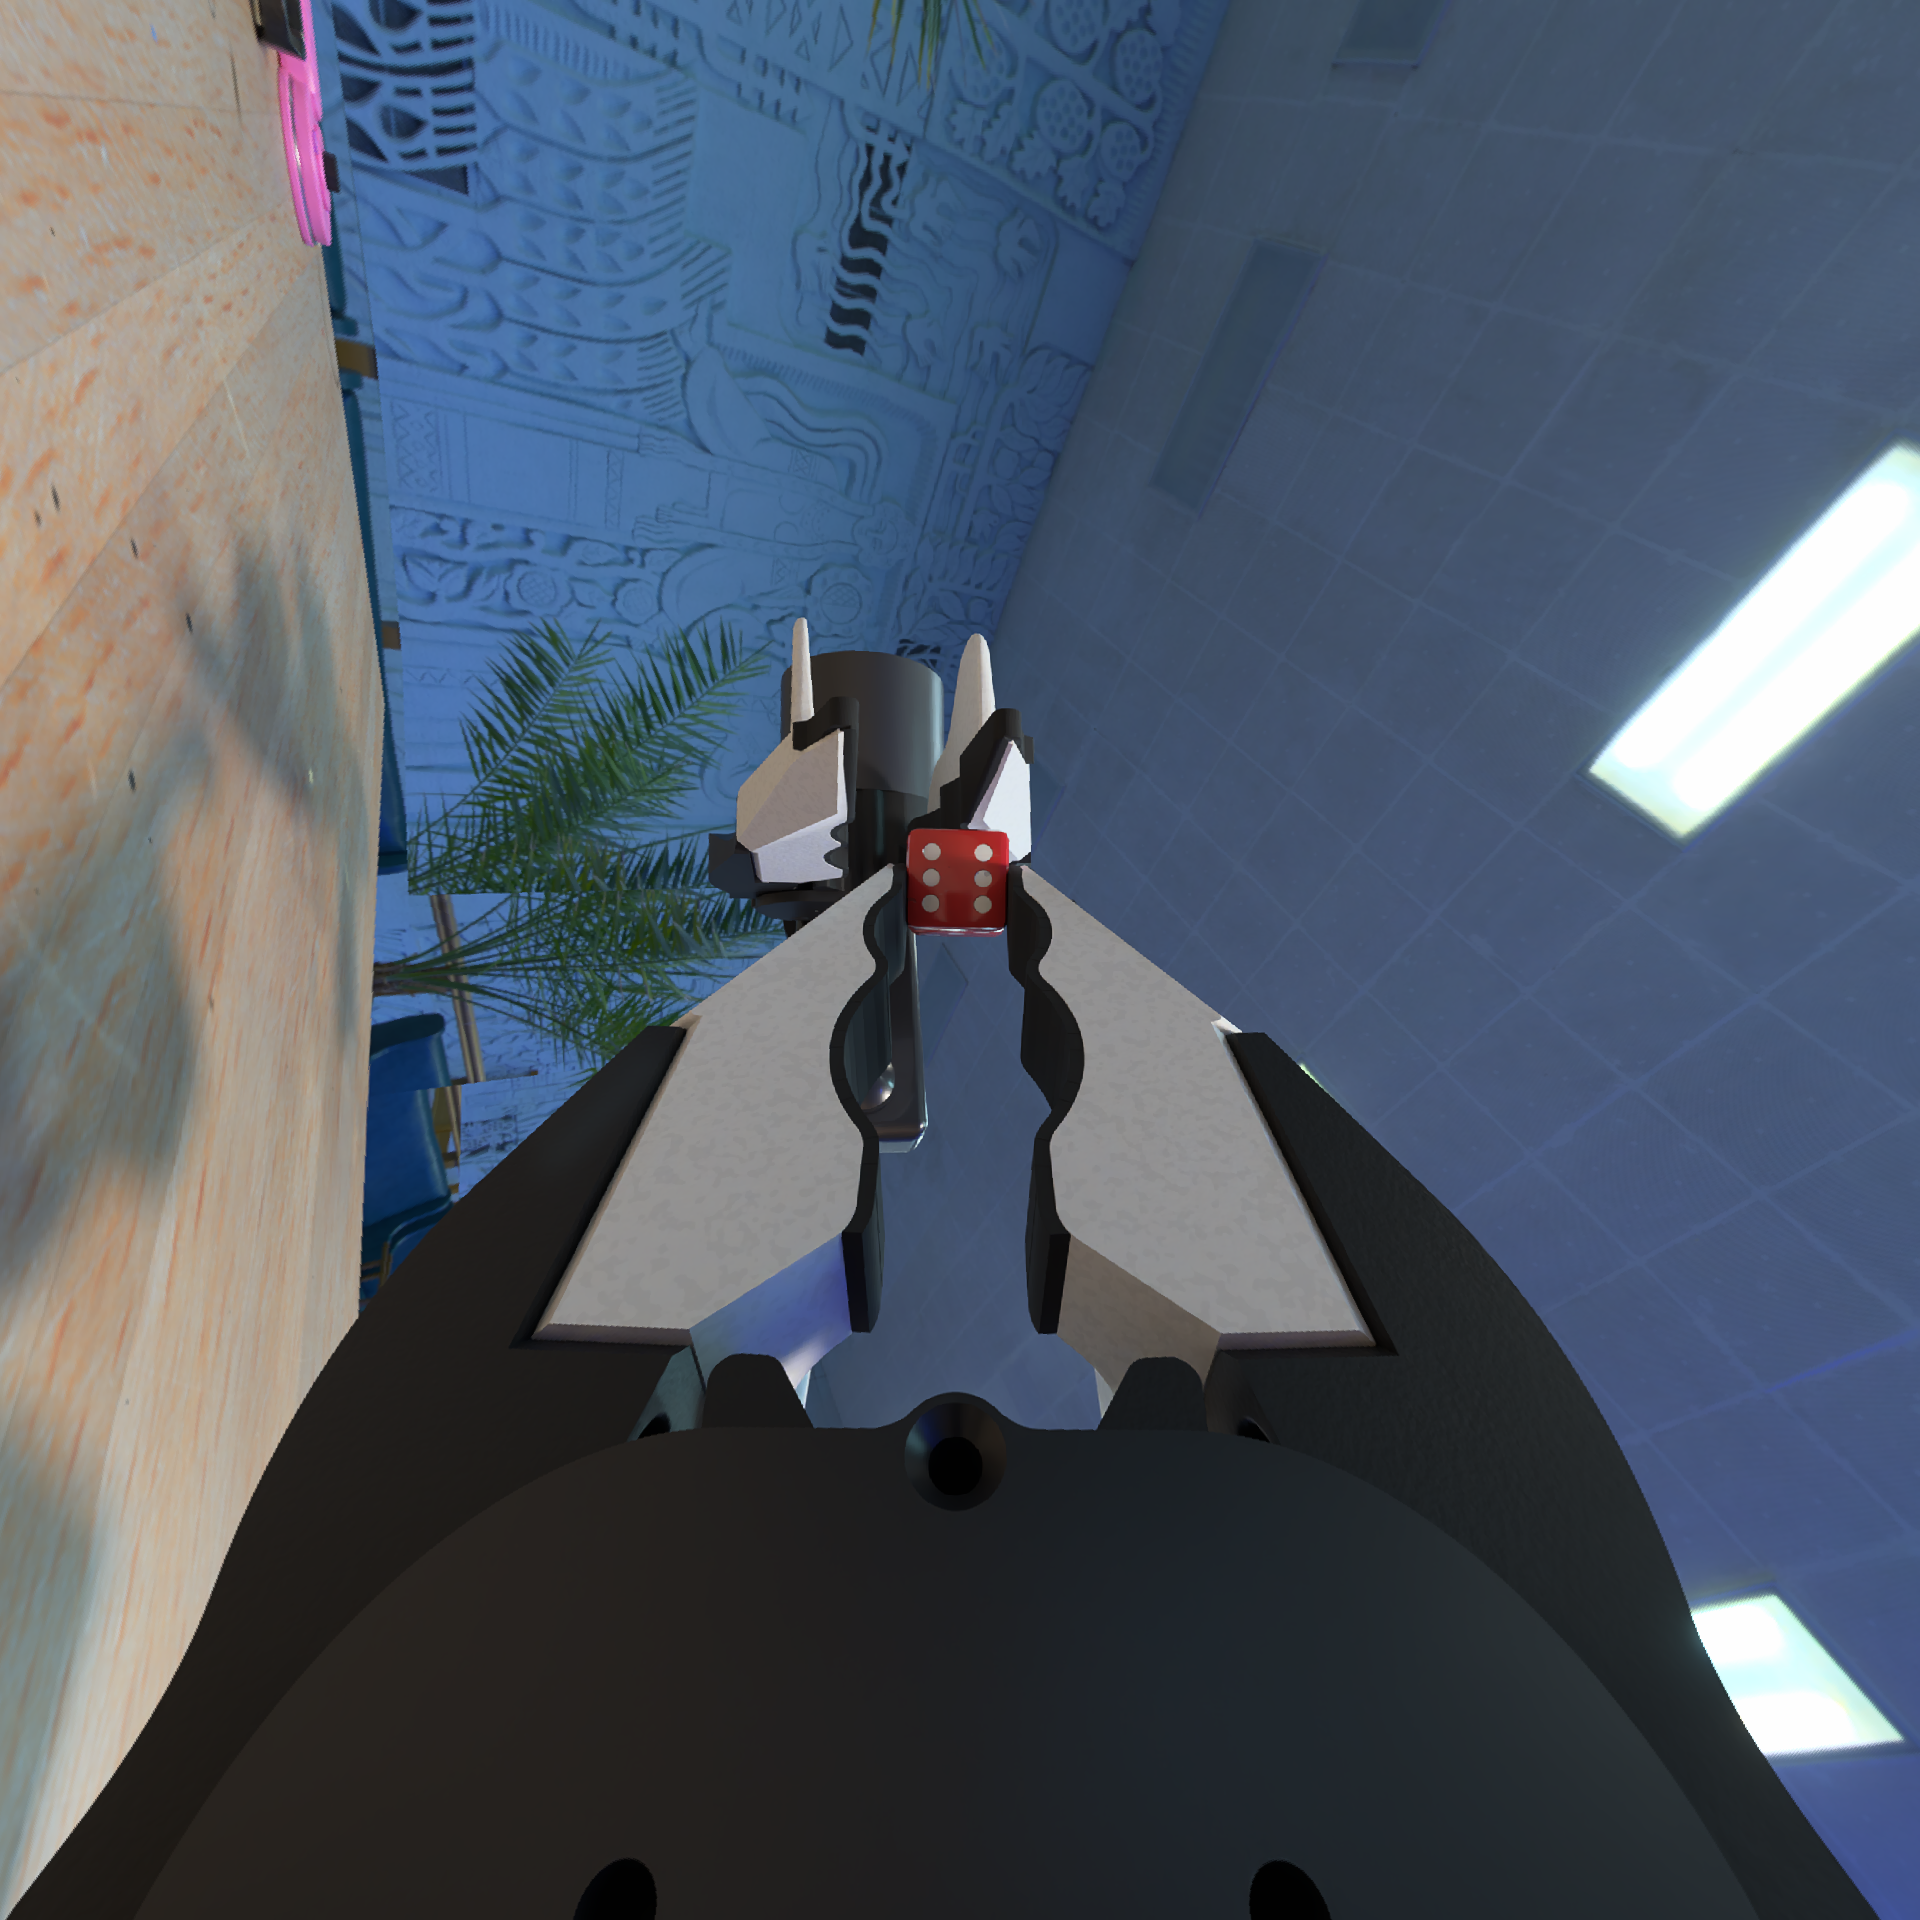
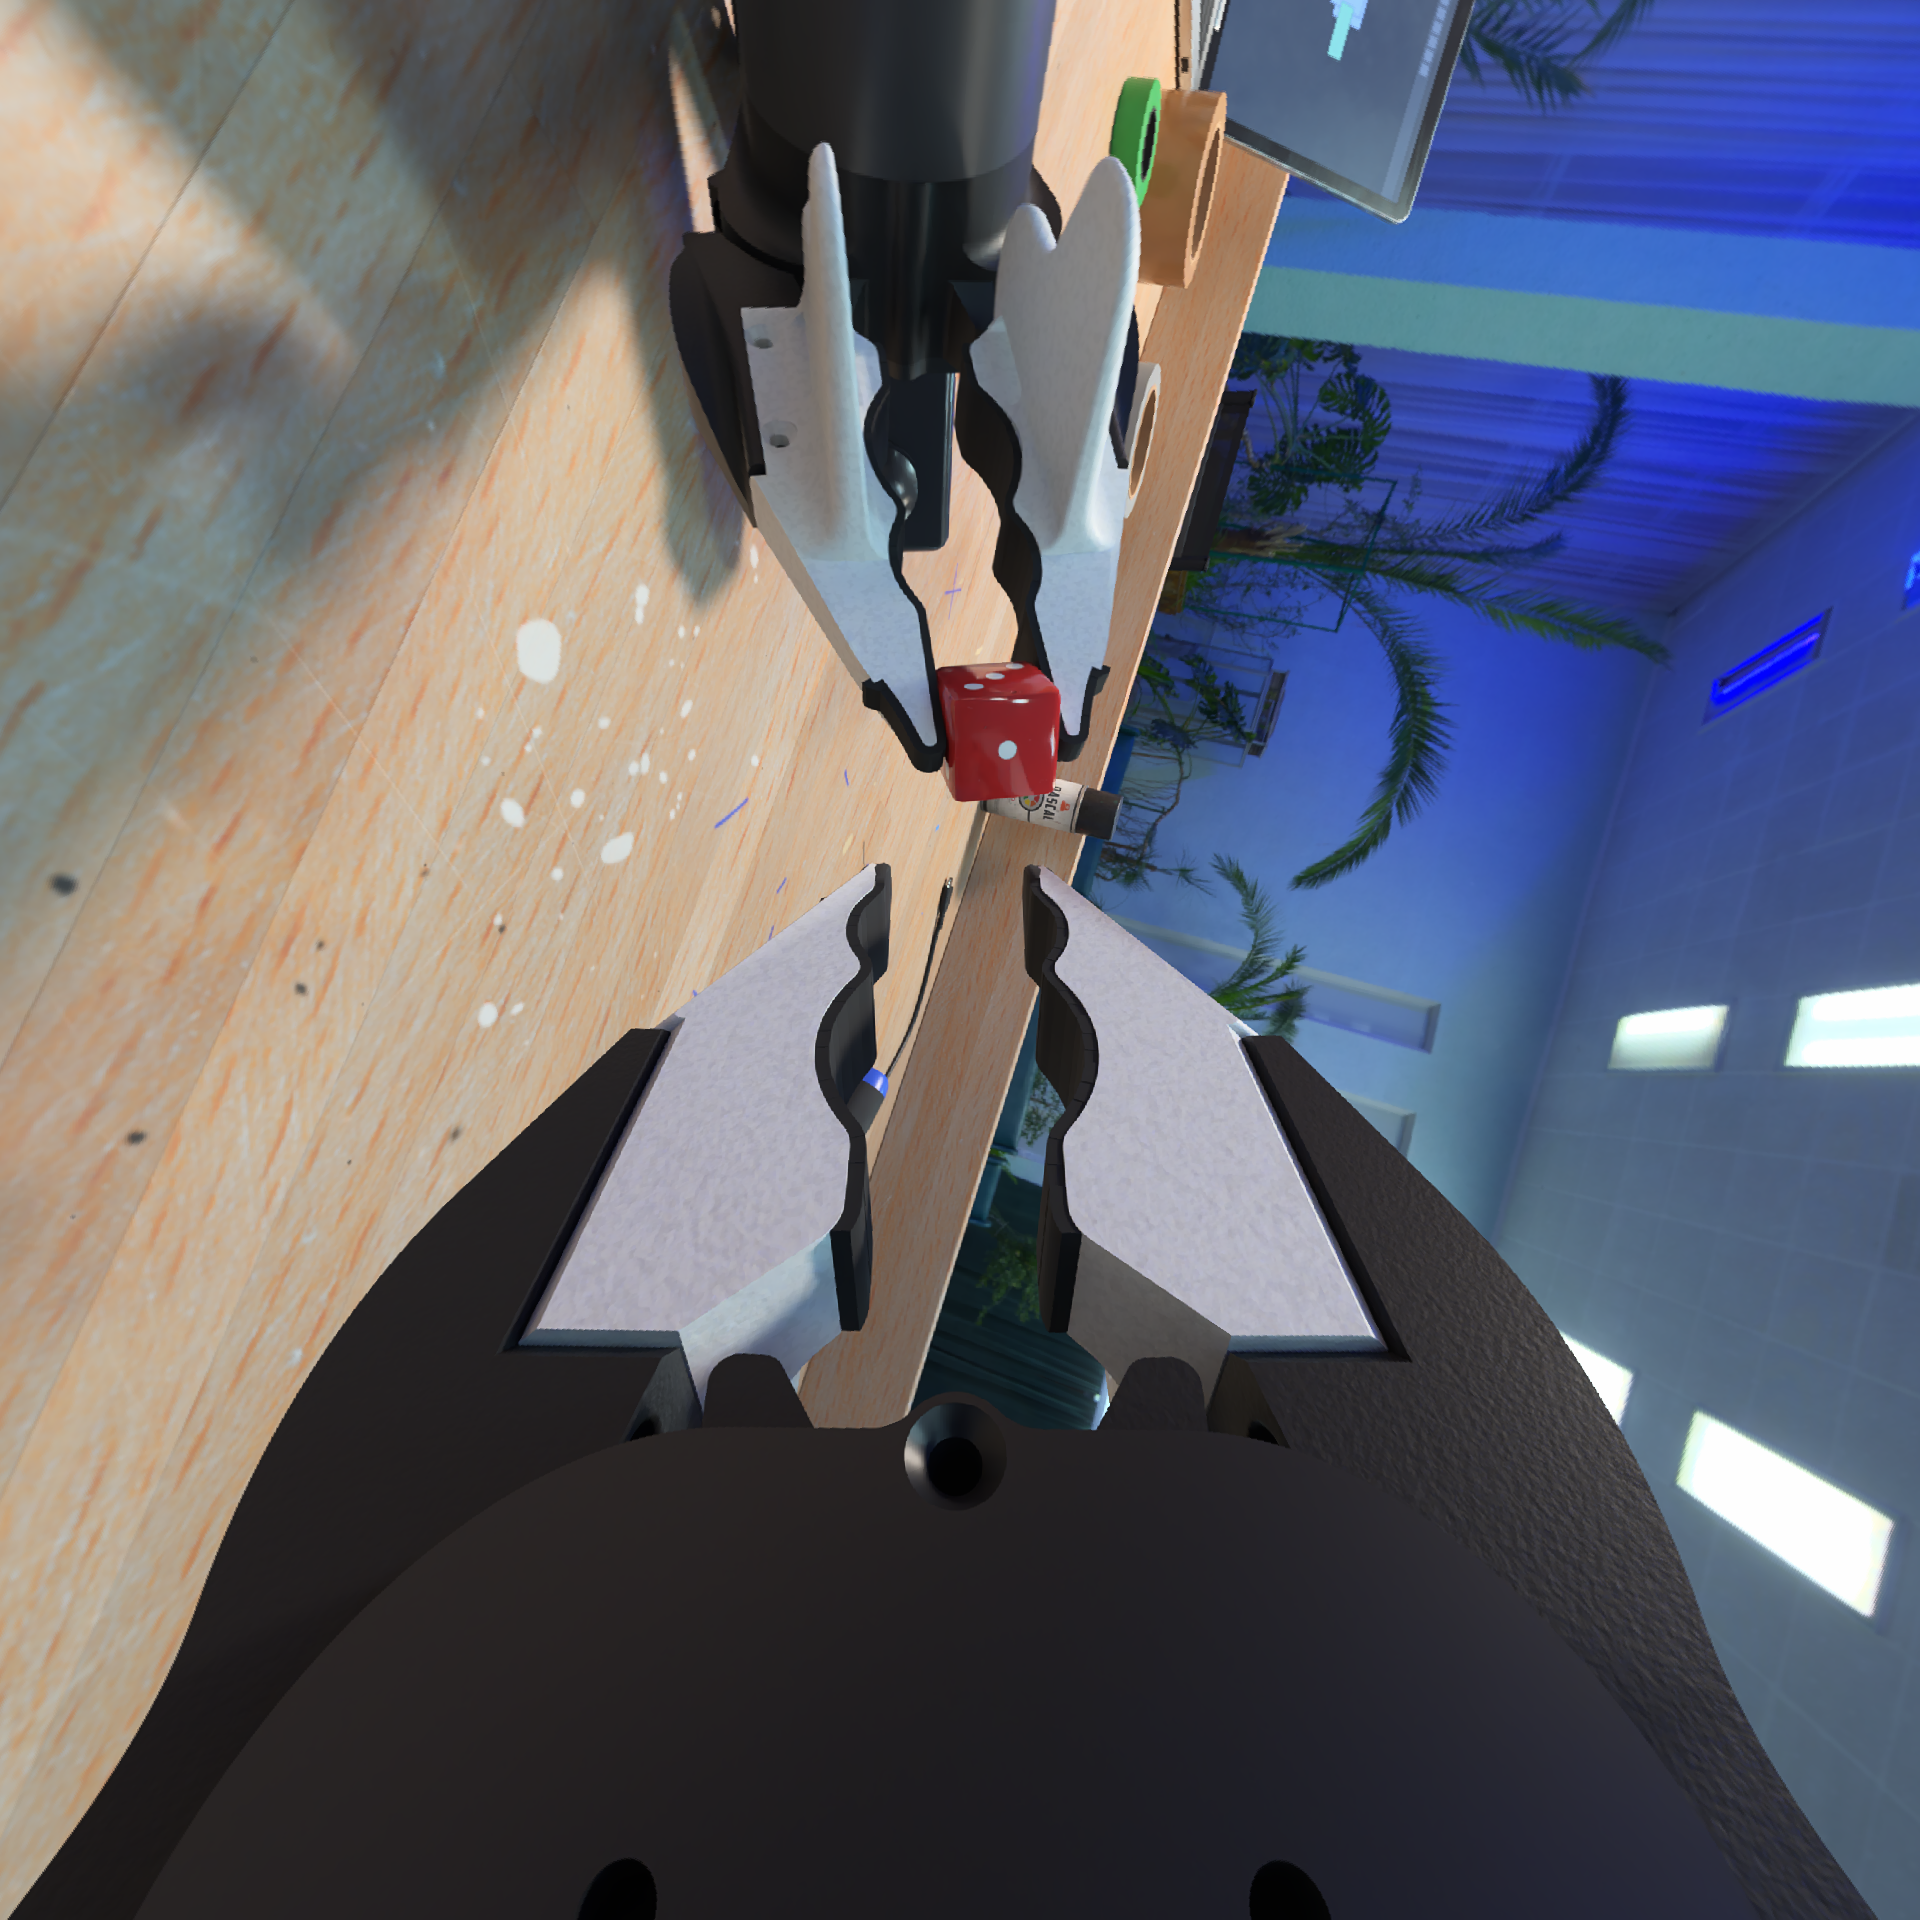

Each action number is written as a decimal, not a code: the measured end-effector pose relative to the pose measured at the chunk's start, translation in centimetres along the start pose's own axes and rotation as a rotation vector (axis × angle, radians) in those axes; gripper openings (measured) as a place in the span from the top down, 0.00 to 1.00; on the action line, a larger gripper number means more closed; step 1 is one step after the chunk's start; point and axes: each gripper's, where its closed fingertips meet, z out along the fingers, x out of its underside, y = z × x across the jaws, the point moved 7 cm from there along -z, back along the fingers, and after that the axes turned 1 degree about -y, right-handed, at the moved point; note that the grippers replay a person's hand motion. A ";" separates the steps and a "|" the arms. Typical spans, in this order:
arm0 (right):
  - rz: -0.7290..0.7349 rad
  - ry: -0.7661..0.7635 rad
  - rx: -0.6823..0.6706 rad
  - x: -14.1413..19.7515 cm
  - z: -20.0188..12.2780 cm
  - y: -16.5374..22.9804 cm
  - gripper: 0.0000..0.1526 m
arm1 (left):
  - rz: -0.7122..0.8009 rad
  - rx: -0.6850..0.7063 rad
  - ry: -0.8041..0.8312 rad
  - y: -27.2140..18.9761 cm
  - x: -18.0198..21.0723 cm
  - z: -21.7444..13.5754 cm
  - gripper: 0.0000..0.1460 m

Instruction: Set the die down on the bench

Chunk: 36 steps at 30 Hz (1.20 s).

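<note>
A red die with white pips (image 1: 956,878) sits between the fingertips of my left gripper (image 1: 956,885), which is shut on it. The right wrist view shows the same grip from the other side: the left gripper (image 2: 1000,740) reaches in from the top with the die (image 2: 997,743) at its tips, held off the wooden bench (image 2: 312,727) near its edge. My right gripper (image 2: 956,878) is open and empty, facing the die a short gap away. It also shows beyond the die in the left wrist view (image 1: 883,831). The bench (image 1: 156,727) fills the left side.
Along the bench's far edge are a green tape roll (image 2: 1138,130), a brown tape roll (image 2: 1184,187), a small tube (image 2: 1070,810) and a screen (image 2: 1340,94). A thin cable with a blue end (image 2: 878,1081) lies on the bench. A pink object (image 1: 307,135) sits farther off.
</note>
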 end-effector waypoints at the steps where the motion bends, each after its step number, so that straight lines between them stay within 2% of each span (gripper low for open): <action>1: -0.012 0.001 -0.003 0.0 0.0 0.0 0.84 | -0.004 0.000 0.000 0.0 0.0 0.1 0.87; 6: 0.035 -0.007 0.005 0.2 0.1 0.3 0.84 | -0.001 -0.016 -0.006 0.1 -0.1 0.1 0.87; 9: 0.157 -0.011 0.068 0.6 -0.2 0.3 0.83 | 0.117 -0.075 0.010 -0.5 -0.6 0.2 0.87; 12: 0.383 -0.015 0.132 1.5 -1.0 0.2 0.68 | 0.438 -0.298 0.035 -1.5 -1.7 -0.2 0.87; 14: 0.622 -0.063 0.178 1.8 -1.6 0.0 0.66 | 0.732 -0.476 0.074 -2.4 -2.1 -0.4 0.87; 17: 1.062 -0.213 0.173 2.4 -2.1 -0.3 0.66 | 1.174 -0.726 0.168 -3.5 -2.0 -0.1 0.87; 18: 1.166 -0.248 0.153 2.6 -2.1 -0.4 0.66 | 1.281 -0.787 0.196 -3.7 -1.9 0.0 0.87; 20: 1.281 -0.273 0.102 2.9 -2.1 -0.6 0.65 | 1.428 -0.855 0.239 -3.9 -1.5 0.2 0.87; 22: 1.334 -0.272 0.026 3.0 -1.9 -0.7 0.63 | 1.492 -0.869 0.269 -3.9 -1.2 0.4 0.87; 27: 1.386 -0.300 -0.141 3.1 -1.5 -0.9 0.63 | 1.547 -0.883 0.337 -3.5 -0.9 0.5 0.87; 32: 1.453 -0.272 -0.105 4.8 -1.5 -0.3 0.63 | 1.624 -0.998 0.462 -2.3 -1.2 -0.4 0.87; 36: 1.641 -0.119 -0.099 6.6 -0.2 3.1 0.53 | 1.626 -1.177 0.675 -0.9 -2.1 -1.9 0.87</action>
